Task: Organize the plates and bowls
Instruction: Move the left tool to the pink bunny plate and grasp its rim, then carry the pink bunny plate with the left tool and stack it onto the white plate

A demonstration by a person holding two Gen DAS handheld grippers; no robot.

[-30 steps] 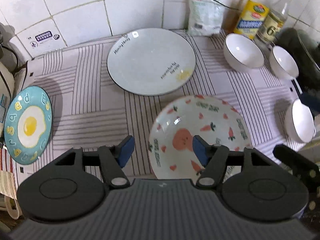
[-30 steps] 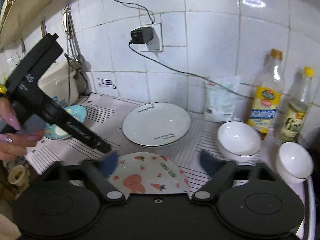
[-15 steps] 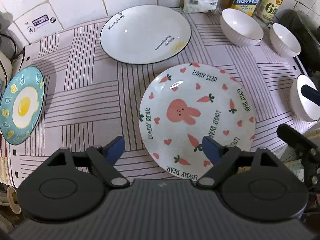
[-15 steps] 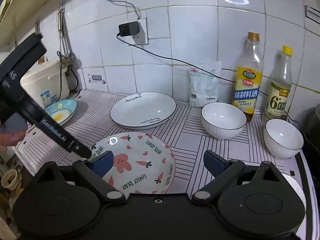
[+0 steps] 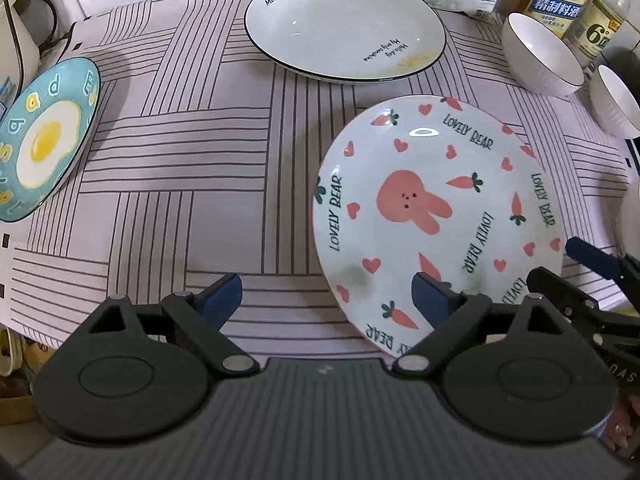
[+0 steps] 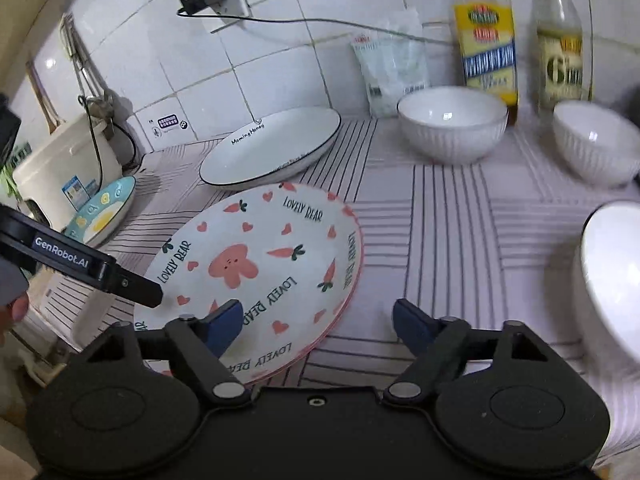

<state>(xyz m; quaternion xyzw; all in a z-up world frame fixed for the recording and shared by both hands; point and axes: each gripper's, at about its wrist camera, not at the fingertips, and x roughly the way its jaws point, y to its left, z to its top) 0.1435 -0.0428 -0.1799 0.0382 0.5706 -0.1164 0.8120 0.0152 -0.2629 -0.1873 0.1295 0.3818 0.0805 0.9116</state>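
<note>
while both tools (image 5: 326, 294) (image 6: 318, 322) gape wide: 3 plates (image 5: 436, 216) (image 5: 344, 26) (image 5: 44, 136), 3 white bowls (image 6: 452, 126) (image 6: 596, 142) (image 6: 612, 276), 2 bottles (image 6: 486, 36) (image 6: 562, 44).

Plates, three: one bunny plate (image 5: 436, 216) with carrots and hearts, one white black-rimmed plate (image 5: 344, 28), one blue fried-egg plate (image 5: 44, 136).
Bowls, white, three: one ribbed bowl (image 6: 452, 124), a second ribbed bowl (image 6: 596, 140), a third bowl (image 6: 612, 276) at right edge, partly cut off.
Bottles, two: yellow-label bottle (image 6: 486, 40), green-label bottle (image 6: 562, 40).
Packet (image 6: 390, 68), white, one.
Grippers, two, each with two blue-tipped fingers: left gripper (image 5: 326, 294), right gripper (image 6: 318, 320).
</note>
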